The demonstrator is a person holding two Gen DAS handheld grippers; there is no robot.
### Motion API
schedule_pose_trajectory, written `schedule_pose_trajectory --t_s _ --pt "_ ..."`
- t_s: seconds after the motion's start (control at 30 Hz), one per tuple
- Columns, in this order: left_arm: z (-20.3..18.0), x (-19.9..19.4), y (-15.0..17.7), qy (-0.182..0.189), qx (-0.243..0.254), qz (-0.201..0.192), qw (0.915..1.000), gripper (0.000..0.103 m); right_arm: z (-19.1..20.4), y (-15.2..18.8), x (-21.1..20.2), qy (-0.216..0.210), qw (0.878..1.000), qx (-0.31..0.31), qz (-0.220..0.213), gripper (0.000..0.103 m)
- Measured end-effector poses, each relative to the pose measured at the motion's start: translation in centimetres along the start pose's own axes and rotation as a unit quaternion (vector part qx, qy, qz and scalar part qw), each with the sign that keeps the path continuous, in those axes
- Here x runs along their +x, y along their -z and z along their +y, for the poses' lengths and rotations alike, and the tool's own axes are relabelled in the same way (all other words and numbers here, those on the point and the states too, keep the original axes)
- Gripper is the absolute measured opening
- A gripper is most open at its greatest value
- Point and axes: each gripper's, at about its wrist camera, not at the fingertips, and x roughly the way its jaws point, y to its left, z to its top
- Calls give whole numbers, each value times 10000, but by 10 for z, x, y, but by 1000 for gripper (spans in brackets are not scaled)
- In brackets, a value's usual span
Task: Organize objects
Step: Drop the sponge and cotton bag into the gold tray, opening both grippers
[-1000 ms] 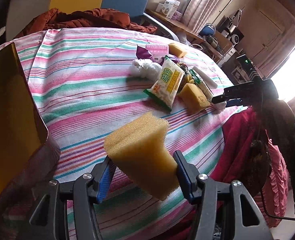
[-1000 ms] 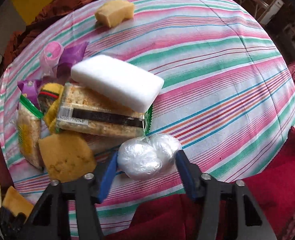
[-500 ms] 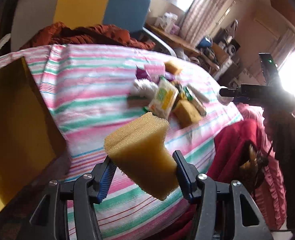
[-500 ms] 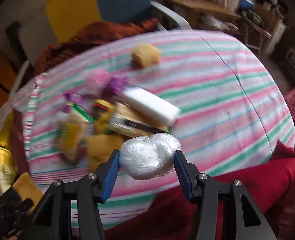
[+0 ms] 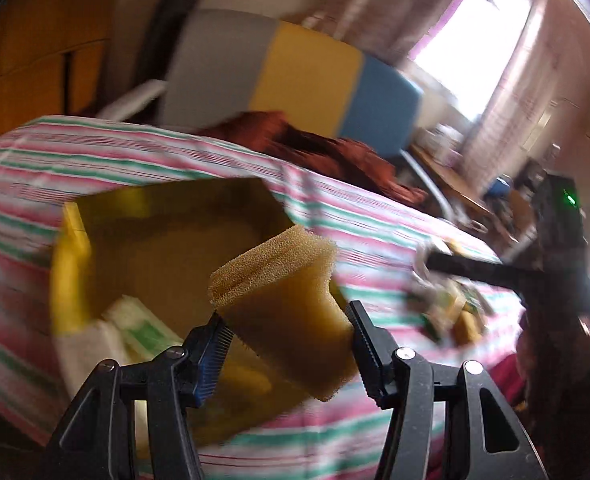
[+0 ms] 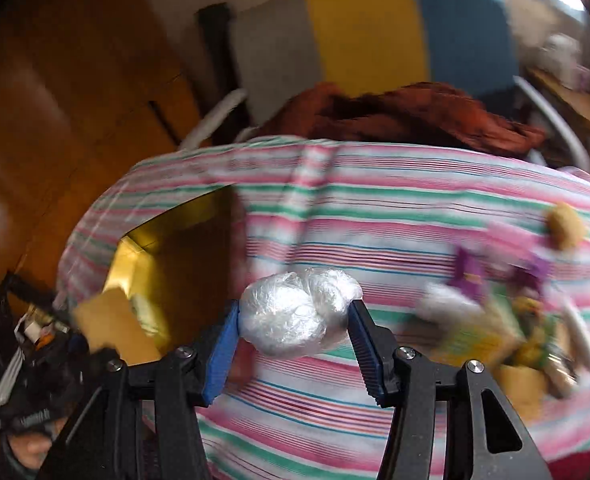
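Note:
My left gripper [image 5: 287,328] is shut on a yellow sponge [image 5: 283,300] and holds it in the air over the near edge of an open yellow box [image 5: 67,280], which holds a white and green packet [image 5: 135,328]. My right gripper [image 6: 295,328] is shut on a ball of clear plastic wrap [image 6: 299,312], held above the striped tablecloth [image 6: 375,216] just right of the yellow box [image 6: 151,256]. The left gripper with its sponge [image 6: 111,328] shows at the lower left of the right wrist view. The right gripper's body [image 5: 495,272] shows at the right of the left wrist view.
A blurred pile of packets, sponges and purple items [image 6: 507,312] lies on the right of the table. A rust-coloured cloth [image 6: 407,116] lies at the far edge before a grey, yellow and blue chair [image 6: 359,36]. A wooden cabinet [image 6: 55,100] stands at the left.
Both grippers have swung left, away from the pile and toward the yellow box, each keeping its load. The left gripper now hangs at the box's edge.

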Motion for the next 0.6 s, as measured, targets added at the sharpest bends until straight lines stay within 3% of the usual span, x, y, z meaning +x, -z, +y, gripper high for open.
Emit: schedule_pose_trajectory --t_s 0.2,0.43,0.5,0.57,0.6 --pt "58 3 -23 -591 -209 -77 9980 58 54 1 57 -427 9973 -400 445 55" --pt "98 30 -41 -1356 -246 22 9905 64 102 24 100 -782 9897 -783 911 57" --pt "108 34 -44 -1417 -412 14 9890 68 112 32 105 -988 9859 -853 1045 58" --pt "117 34 -45 -1469 -574 17 9875 82 119 38 110 -1103 9840 -902 1067 58" --pt "120 32 -45 -1449 -680 -11 9871 83 122 39 111 -1165 9831 -908 1084 59"
